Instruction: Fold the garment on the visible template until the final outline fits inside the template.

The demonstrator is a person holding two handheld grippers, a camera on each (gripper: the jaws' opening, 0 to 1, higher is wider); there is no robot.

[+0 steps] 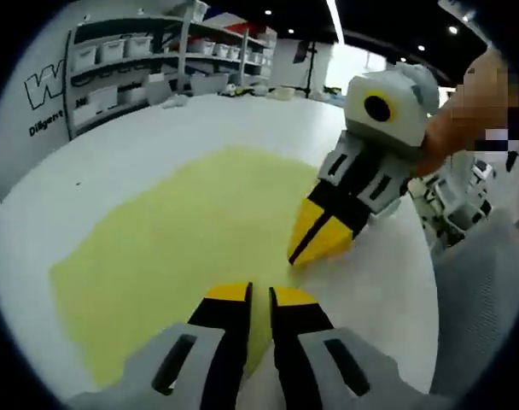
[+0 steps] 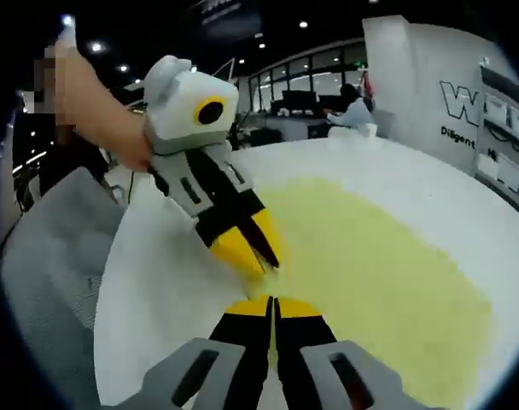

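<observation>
Here, a pale yellow flat garment (image 1: 183, 239) lies spread on a round white table (image 1: 114, 162), its cloth smooth across the middle of the surface. In the left gripper view, the left gripper (image 1: 259, 299) rises from the bottom with its yellow-tipped black jaws held slightly apart, a narrow gap between them, poised over the near edge of the garment with nothing between the tips. The right gripper (image 1: 315, 248) comes in from the right, its jaws pressed together at the garment's edge; whether cloth is pinched there I cannot tell. In the right gripper view, the right gripper (image 2: 272, 306) shows its jaws closed tight at the yellow cloth's (image 2: 370, 282) border. Behind the table stand grey metal shelves (image 1: 131, 60) carrying white plastic storage bins (image 1: 84, 55); their contents are too small to make out.
</observation>
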